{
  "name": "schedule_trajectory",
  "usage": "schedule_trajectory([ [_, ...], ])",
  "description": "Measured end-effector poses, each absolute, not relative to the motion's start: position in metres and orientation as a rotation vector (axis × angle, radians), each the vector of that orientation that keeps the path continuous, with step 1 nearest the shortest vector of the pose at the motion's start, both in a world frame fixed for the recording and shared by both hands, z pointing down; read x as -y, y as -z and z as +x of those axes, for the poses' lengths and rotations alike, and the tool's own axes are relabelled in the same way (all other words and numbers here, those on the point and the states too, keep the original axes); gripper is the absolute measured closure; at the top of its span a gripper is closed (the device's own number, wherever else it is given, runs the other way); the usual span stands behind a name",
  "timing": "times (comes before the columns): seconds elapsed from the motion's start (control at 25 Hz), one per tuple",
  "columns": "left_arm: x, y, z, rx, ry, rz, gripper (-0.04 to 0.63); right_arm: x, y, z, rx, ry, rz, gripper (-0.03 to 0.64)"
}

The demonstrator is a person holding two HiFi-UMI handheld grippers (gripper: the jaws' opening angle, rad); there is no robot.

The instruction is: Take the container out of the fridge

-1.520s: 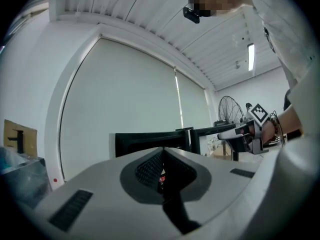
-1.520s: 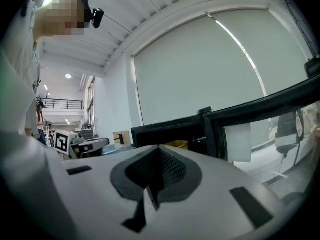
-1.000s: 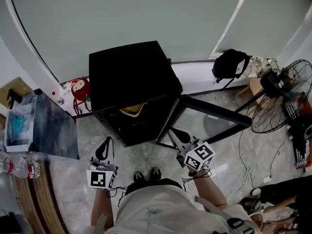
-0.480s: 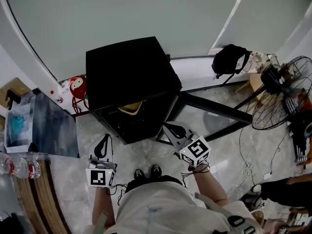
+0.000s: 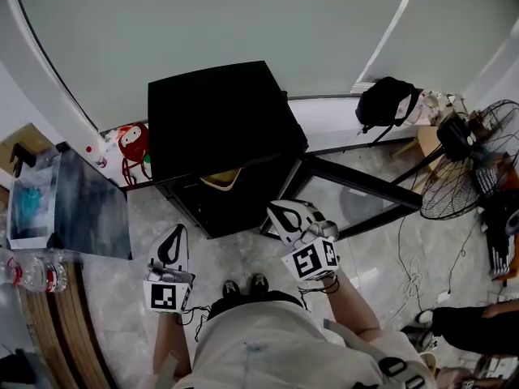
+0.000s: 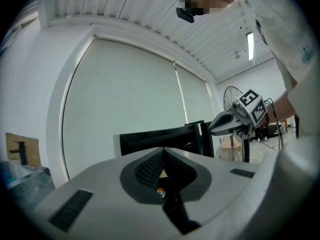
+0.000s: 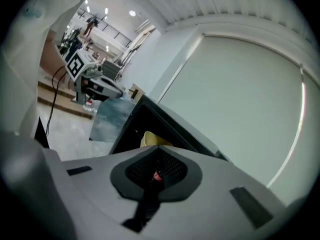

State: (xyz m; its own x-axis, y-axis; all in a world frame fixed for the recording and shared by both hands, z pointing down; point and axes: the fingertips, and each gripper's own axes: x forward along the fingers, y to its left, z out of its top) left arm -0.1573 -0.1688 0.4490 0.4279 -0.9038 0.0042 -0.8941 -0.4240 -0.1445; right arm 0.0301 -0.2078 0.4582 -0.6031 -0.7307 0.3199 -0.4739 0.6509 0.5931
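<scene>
A small black fridge [image 5: 219, 120] stands on the floor [image 5: 243, 254] against the far wall. Its door [image 5: 357, 189] is swung wide open to the right, so the opening step looks done. The container [image 5: 220, 180], a pale yellow tub, sits inside the fridge near the top of the dark opening, a little left of its middle. In the right gripper view its rim [image 7: 150, 138] shows just past the jaws, inside the cabinet.

The left gripper [image 5: 173, 237] hangs low on the near left, well apart from the fridge, with its jaws pressed together and nothing between them. The right gripper [image 5: 282, 215] sits nearer the opening, by the lower right corner where the door hinges, pointing towards the inside; its jaws are closed too and hold nothing.

By the look of it the task is at an early stage. The reach in, the grasp on the container and the lift out are all left to do, and a gripper would have to open first.
</scene>
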Motion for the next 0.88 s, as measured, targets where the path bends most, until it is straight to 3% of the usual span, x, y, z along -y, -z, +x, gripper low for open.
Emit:
schedule_trajectory([
  [0.88, 0.169, -0.444, -0.169, -1.595, 0.073, -2.566, 0.589, 0.219, -0.484, 0.009, 1.616, 1.318, 0.599, 0.603],
])
